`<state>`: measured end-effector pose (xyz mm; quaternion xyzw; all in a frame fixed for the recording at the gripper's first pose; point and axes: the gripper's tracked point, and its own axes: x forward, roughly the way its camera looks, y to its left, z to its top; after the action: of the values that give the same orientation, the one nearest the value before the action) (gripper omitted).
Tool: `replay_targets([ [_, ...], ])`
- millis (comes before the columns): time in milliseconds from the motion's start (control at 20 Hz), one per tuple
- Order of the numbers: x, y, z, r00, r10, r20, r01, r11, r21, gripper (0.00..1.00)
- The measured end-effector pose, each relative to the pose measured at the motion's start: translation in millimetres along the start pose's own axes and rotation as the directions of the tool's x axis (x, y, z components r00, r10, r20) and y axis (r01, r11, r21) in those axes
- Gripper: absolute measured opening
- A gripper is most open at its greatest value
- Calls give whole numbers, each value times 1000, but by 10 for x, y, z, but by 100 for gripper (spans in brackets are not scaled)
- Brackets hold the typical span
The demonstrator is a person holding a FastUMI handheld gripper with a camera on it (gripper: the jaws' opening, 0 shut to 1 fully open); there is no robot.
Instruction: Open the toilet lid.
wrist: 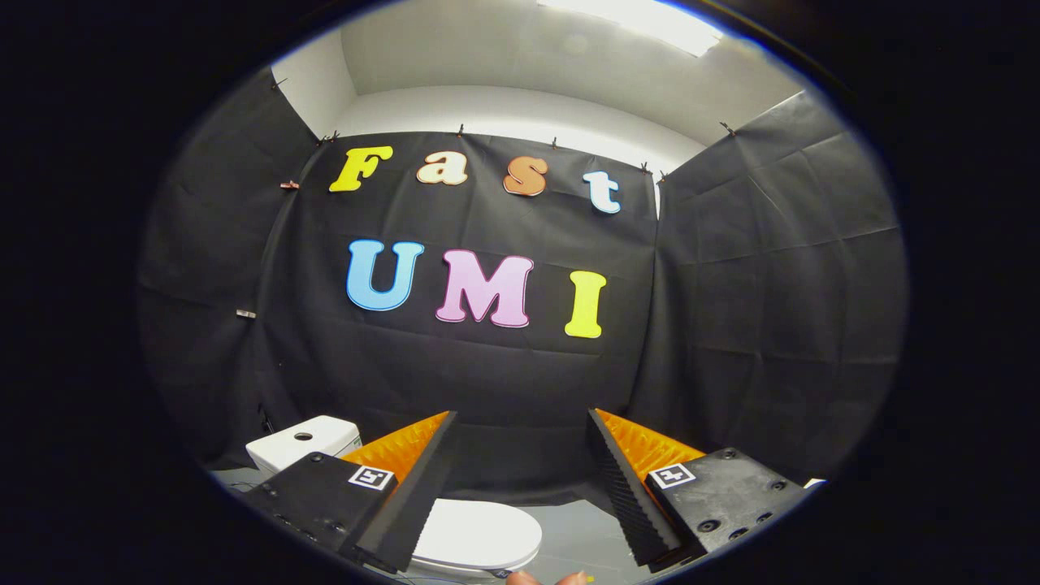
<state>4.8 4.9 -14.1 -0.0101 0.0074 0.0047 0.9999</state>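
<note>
Black cloth (504, 357) hangs in creased panels around the booth, clipped along its upper edge, with a pale wall (520, 110) rising above it and a bright ceiling light (642, 20) overhead. Down low, in front of the cloth, sits the toilet (455, 520), and everything else is best placed from it. Its white tank (305, 443) stands at the back against the foot of the cloth, with a dark round button on its top. Its lid (479, 532) lies flat and closed over the bowl, a smooth white oval reaching forward from the tank. Grey floor (577, 528) shows beside the lid on the side away from the tank. The gripper (520, 455) is held above the toilet with its fingers spread wide apart and nothing between them; only cloth and floor show in the gap. One finger (414, 479) crosses over the near part of the tank and the edge of the lid, hiding where the two meet, while the other finger (626, 479) stands off to the far side of the lid, over the floor. Whether either finger touches the toilet cannot be told from this angle. Each finger carries a small square black-and-white marker on its block. Just below the lid's front edge, a couple of fingertips of a person's hand (548, 578) peek in.
</note>
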Motion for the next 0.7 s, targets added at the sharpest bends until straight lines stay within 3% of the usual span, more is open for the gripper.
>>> replay_targets([
  [350,125,25,-193,1000,-2,10,2,1000,-1,98],
  [700,309,2,-758,1000,-12,-26,11,1000,-26,98],
])
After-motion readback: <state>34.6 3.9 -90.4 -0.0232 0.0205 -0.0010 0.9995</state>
